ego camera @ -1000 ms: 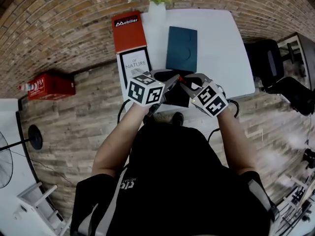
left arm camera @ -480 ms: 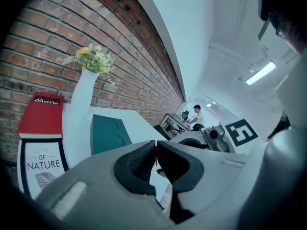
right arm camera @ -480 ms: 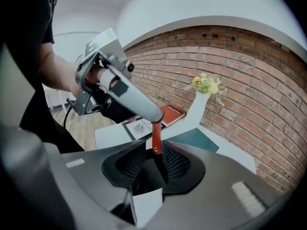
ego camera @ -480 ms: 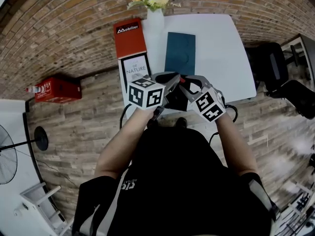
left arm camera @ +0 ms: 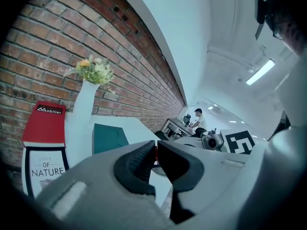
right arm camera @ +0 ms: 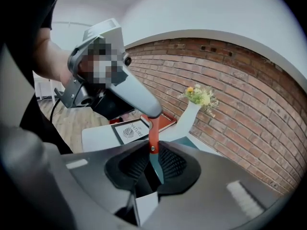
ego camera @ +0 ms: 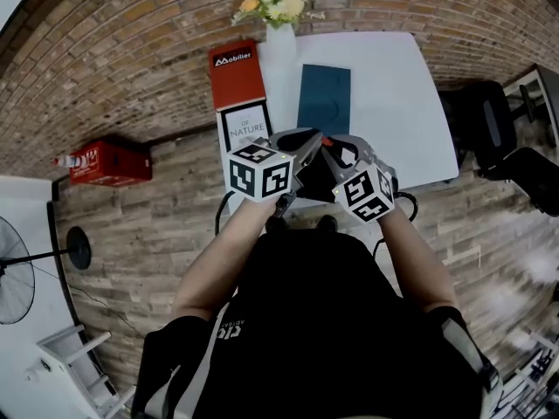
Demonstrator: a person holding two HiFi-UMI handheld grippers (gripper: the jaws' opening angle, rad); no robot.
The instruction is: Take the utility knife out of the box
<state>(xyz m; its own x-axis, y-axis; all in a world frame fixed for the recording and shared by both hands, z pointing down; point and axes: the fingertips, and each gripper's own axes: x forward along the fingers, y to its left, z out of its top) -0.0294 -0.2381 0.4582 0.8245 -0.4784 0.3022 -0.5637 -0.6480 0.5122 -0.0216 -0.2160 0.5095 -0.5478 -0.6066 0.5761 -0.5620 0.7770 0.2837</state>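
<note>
Right gripper view: right gripper [right arm camera: 154,166], jaws just closing, pinches knife [right arm camera: 153,134] by the blade; left gripper [left arm camera: 156,158] jaws pinch its red handle. Hold both firm, lift straight above desk [ego camera: 393,103] near edge.

Vase [ego camera: 280,42]: far edge of surface [ego camera: 393,94]
Mobilier book [ego camera: 236,75]: far left corner
Nature book [ego camera: 245,126]: left edge, nearer
Folder [ego camera: 324,99]: middle

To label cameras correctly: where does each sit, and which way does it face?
Head view: on the head, steeply down onto the white table; torso, forearms, left gripper, right gripper.
Left gripper view: on that gripper, toward the vase; its jaws.
Right gripper view: on that gripper, toward the brick wall; its jaws have just been closing, utility knife between them.
All share the vase.
</note>
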